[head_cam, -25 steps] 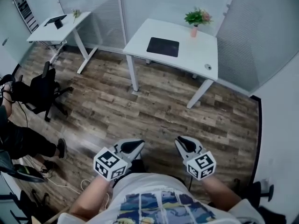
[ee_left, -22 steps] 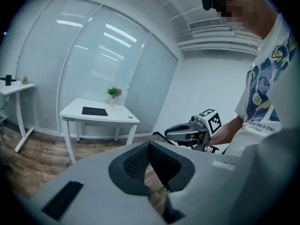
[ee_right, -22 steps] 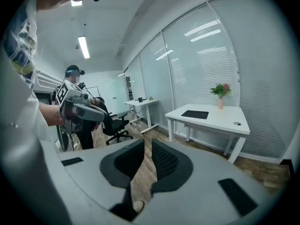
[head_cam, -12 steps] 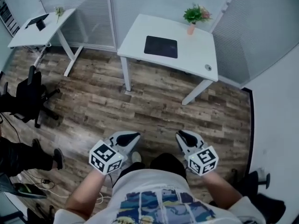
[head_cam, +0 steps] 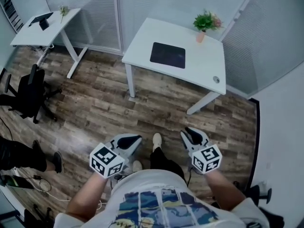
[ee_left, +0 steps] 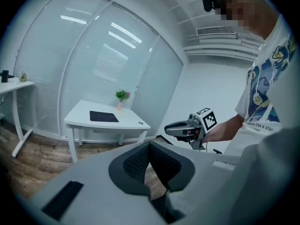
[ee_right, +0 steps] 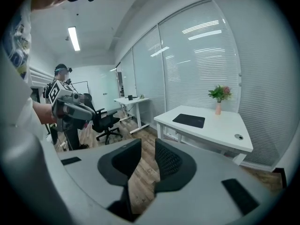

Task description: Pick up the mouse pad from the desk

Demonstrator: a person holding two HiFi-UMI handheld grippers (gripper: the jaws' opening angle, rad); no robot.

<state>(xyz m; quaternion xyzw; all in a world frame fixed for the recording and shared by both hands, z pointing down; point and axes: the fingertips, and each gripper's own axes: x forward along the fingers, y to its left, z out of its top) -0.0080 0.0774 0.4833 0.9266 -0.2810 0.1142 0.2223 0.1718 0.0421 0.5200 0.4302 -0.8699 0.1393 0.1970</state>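
The black mouse pad [head_cam: 167,55] lies flat on the white desk [head_cam: 199,70], across the wooden floor from me. It also shows in the left gripper view [ee_left: 103,116] and the right gripper view [ee_right: 189,120]. Both grippers are held low in front of my body, far short of the desk. My left gripper [head_cam: 134,139] [ee_left: 150,146] has its tips together with nothing in them. On my right gripper [head_cam: 189,133] [ee_right: 148,149] the jaws are opening; a gap shows between the pads and nothing is between them.
A potted plant [head_cam: 205,22] stands at the desk's far corner, and a round grommet [head_cam: 217,79] sits near its right edge. A second white desk [head_cam: 42,27] and a black office chair [head_cam: 28,91] are at the left. Another person's legs [head_cam: 19,156] show at the left edge.
I have walked on across the floor, and the desks and chair have shifted in the head view. A shoe now shows between the grippers. Both grippers stay low in front of me.
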